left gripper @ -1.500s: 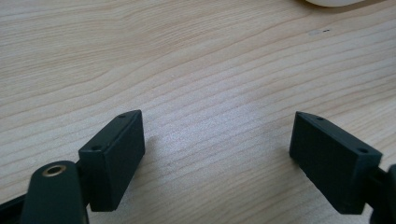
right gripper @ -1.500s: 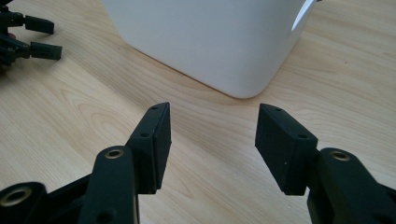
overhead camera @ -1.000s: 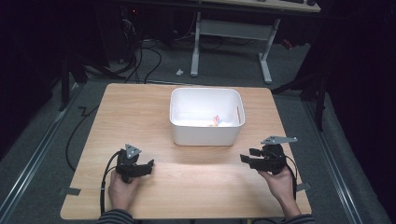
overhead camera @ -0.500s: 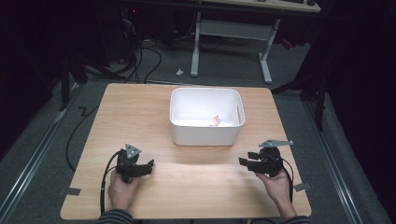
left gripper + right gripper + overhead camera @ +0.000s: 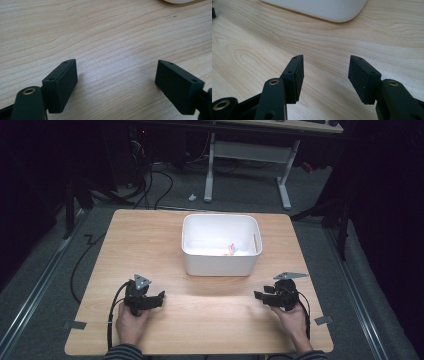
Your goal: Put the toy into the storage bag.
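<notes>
A white plastic bin (image 5: 220, 245) stands at the middle of the wooden table (image 5: 150, 240), with a small orange and pink item (image 5: 231, 250) inside near its right wall. My left gripper (image 5: 161, 298) rests low over the table's front left, jaws wide apart with bare wood between them (image 5: 116, 75). My right gripper (image 5: 257, 296) sits at the front right, pointing left; its jaws stand apart with nothing between them (image 5: 325, 72). The bin's lower wall (image 5: 324, 10) lies just beyond the right gripper's jaws.
A person's hands hold both grippers from the table's near edge. Black cables (image 5: 112, 315) trail from the left gripper over the front left. A white desk frame (image 5: 245, 155) and cables stand on the floor beyond the table.
My right gripper has sunk closer to the tabletop at the front right. The left gripper has stayed where it was.
</notes>
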A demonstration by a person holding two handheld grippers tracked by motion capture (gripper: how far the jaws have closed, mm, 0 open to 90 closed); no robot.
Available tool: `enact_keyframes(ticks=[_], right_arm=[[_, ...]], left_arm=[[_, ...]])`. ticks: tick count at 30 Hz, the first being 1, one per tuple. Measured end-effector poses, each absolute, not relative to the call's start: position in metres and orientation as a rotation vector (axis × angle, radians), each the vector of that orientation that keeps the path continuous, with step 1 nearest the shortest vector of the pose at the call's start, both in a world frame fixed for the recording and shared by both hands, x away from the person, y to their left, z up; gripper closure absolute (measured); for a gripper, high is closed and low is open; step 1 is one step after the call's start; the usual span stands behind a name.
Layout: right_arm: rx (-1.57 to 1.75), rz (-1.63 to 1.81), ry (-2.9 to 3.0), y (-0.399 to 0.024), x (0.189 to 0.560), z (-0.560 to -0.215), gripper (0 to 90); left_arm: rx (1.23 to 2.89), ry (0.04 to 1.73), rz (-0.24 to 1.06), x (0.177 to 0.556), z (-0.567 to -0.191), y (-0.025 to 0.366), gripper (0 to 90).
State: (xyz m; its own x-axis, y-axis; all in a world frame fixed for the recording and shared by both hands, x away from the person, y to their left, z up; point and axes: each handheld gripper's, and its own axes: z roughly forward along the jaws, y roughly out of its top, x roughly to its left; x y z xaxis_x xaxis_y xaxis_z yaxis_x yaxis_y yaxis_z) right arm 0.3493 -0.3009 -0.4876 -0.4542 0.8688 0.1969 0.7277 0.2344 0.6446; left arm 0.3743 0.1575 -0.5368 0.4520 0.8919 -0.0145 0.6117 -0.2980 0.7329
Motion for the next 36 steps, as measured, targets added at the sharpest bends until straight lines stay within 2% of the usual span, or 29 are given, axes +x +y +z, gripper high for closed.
enact_keyframes(ticks=[26, 31, 36], right_arm=[[1.473, 0.972, 2.265, -0.289, 0.356, -0.52, 45.5], [1.3, 0.928, 2.192, -0.279, 0.348, -0.531, 40.1], [1.31, 0.929, 2.188, -0.278, 0.348, -0.531, 38.6]], left_arm=[[2.025, 1.253, 0.529, 0.374, -0.537, 0.157, 18.5], [2.025, 1.253, 0.529, 0.374, -0.537, 0.157, 18.5], [2.025, 1.253, 0.53, 0.374, -0.537, 0.157, 18.5]])
